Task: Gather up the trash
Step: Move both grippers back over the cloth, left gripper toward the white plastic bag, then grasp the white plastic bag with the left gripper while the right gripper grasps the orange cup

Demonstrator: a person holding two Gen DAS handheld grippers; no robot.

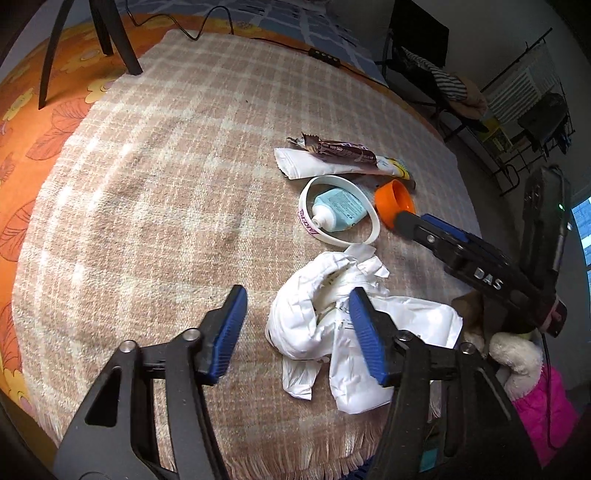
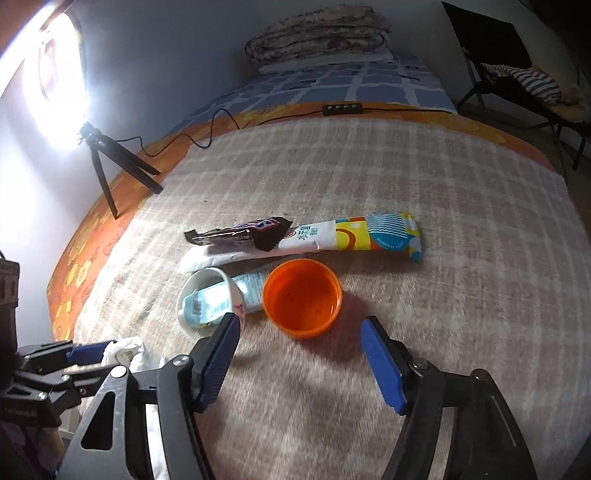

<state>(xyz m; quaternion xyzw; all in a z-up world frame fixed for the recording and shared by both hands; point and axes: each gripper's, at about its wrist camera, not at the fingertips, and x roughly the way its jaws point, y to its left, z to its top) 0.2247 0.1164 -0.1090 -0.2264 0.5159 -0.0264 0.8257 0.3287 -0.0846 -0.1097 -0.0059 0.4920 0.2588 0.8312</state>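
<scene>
Trash lies on a plaid blanket [image 1: 147, 184]. A crumpled white plastic bag [image 1: 306, 332] sits under my open left gripper [image 1: 297, 299], whose right finger overlaps it. An orange cup [image 2: 301, 299] lies on its side, mouth toward my open right gripper [image 2: 300, 324], just ahead of the fingertips. Left of the cup, a pale blue tube [image 2: 251, 284] rests through a white wristband [image 2: 207, 272]. Behind them a brown candy wrapper [image 2: 240, 234] lies on a white-and-colourful wrapper [image 2: 369, 236]. In the left wrist view the right gripper [image 1: 406, 218] reaches the orange cup [image 1: 393, 201].
A small black tripod [image 2: 107, 166] with a bright light stands at the back left. A cable with a black controller [image 2: 341, 108] runs along the blanket's far edge. A folded quilt [image 2: 321, 33] and a chair [image 2: 517, 74] are behind. A plush toy in pink [image 1: 535, 387] lies at the right edge.
</scene>
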